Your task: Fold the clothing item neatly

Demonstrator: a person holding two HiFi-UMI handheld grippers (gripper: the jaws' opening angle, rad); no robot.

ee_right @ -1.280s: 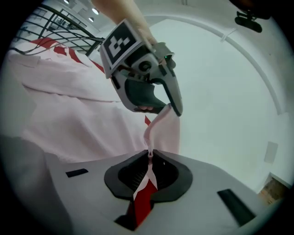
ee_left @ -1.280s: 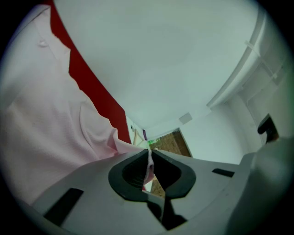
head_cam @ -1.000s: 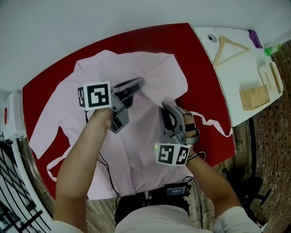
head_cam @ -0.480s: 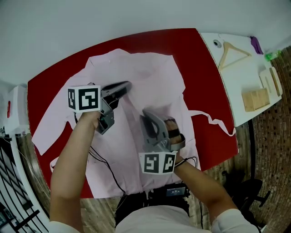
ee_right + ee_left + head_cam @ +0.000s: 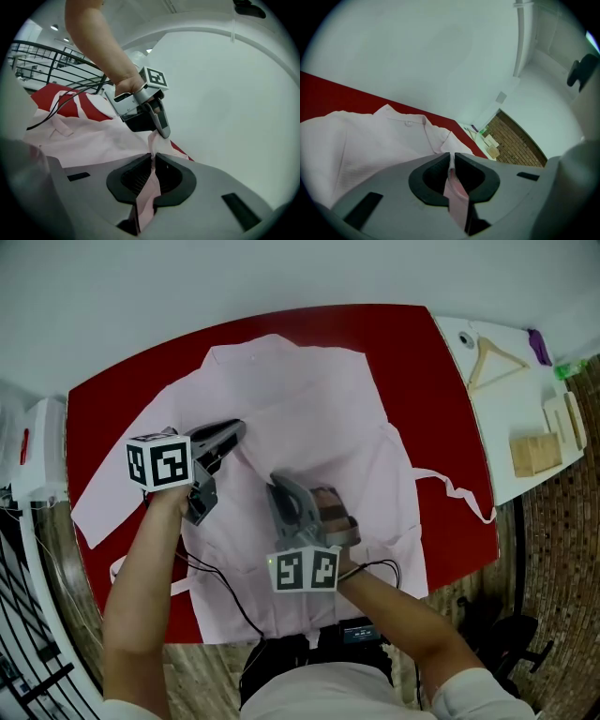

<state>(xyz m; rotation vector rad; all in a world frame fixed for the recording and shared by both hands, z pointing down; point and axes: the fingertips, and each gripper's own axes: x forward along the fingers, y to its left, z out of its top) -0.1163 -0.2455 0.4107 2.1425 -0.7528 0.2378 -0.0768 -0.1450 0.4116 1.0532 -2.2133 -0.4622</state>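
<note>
**Head view.** Pink garment [image 5: 314, 395]: spread flat over most of the red table [image 5: 412, 343], collar towards the table's far edge, hem hanging off the near edge. One tie strap [image 5: 459, 491] trails across the table's right end. Left gripper [image 5: 234, 430]: over the table's left-centre, tips at a raised ridge of cloth. Right gripper [image 5: 278, 486]: nearer the table's front edge, on the same ridge. Judged purpose: the two hold one edge of a side panel at two spaced points, so it carries across as a straight fold line rather than sagging. White side table [image 5: 487, 418], off the red table's right end, holds a wooden hanger [image 5: 494, 360]; neither is in use.

**Left gripper view.** Jaws closed on a thin pinch of the pink garment [image 5: 457, 197], which runs down between them. The collar area and a button [image 5: 408, 123] lie flat beyond, against the red table [image 5: 323, 89].

**Right gripper view.** Jaws likewise clamped on a strip of the pink garment [image 5: 149, 190]. The left gripper [image 5: 161, 127] sits just ahead, pinching the same lifted edge, with cloth taut between the two. Fold judged as under way, not yet laid down.
</note>
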